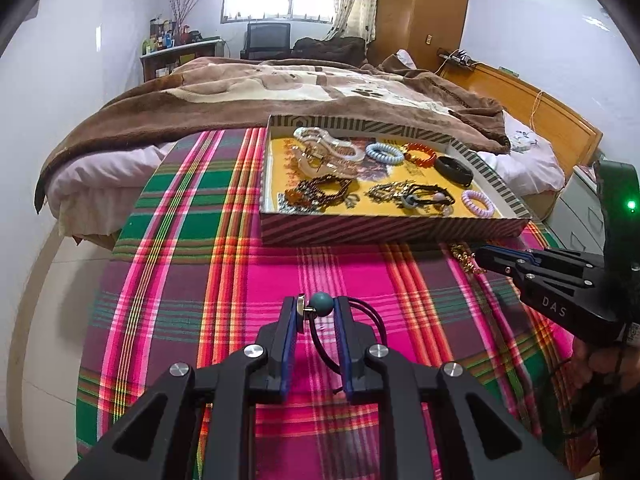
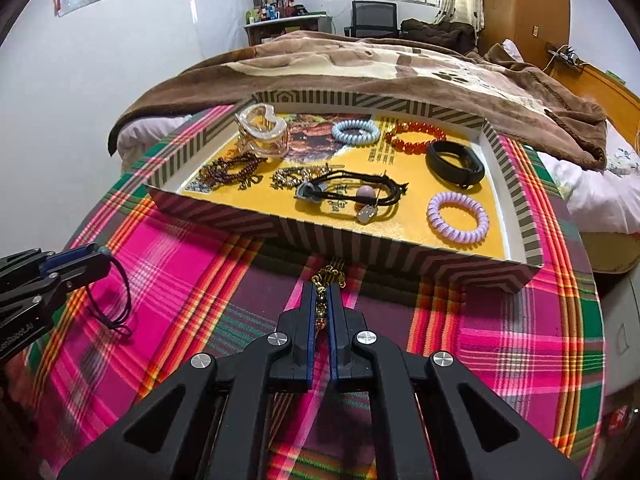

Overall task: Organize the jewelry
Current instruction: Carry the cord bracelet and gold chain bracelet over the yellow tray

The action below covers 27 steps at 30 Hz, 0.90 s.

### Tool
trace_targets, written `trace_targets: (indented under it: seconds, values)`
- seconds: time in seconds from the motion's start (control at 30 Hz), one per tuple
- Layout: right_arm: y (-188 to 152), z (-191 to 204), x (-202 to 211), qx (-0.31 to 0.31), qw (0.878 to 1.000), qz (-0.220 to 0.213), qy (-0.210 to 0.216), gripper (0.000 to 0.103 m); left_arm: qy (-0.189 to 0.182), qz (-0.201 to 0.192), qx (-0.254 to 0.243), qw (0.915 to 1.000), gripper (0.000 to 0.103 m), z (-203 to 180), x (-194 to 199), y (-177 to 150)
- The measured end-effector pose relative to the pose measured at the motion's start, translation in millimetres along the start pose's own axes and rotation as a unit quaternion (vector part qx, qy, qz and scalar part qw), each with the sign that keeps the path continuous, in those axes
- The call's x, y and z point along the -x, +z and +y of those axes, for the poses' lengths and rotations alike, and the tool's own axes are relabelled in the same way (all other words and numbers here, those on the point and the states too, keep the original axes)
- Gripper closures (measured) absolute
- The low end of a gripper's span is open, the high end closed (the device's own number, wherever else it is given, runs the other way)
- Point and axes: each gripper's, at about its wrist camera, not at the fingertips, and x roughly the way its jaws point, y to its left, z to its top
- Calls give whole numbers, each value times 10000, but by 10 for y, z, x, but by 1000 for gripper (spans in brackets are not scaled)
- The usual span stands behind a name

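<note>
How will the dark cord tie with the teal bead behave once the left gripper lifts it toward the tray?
Likely floppy: the cord tie droops in slack loops from the left gripper. Probably light, being thin cord. The round teal bead may slip or swivel between the fingers.

my left gripper is matt black plastic with blue rubbery pads and shiny metal bolts, pinching a smooth teal bead on a dark cord. my right gripper, same finish, nips a glossy gold metal chain. beneath lies woven plaid cloth. the striped tray looks like cardboard, its yellow floor printed paper.
</note>
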Motion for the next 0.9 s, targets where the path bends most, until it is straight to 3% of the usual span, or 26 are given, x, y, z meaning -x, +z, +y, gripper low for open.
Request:
trace_targets:
  seconds: [0.47, 0.9]
  values:
    - [144, -64, 585, -1, 9979, -622, 200, 98, -117, -322, -340, 9988, 84, -307, 249, 272]
    - [381, -337, 832, -140, 9952, -965, 121, 98, -388, -416, -476, 9972, 84, -473, 125, 708]
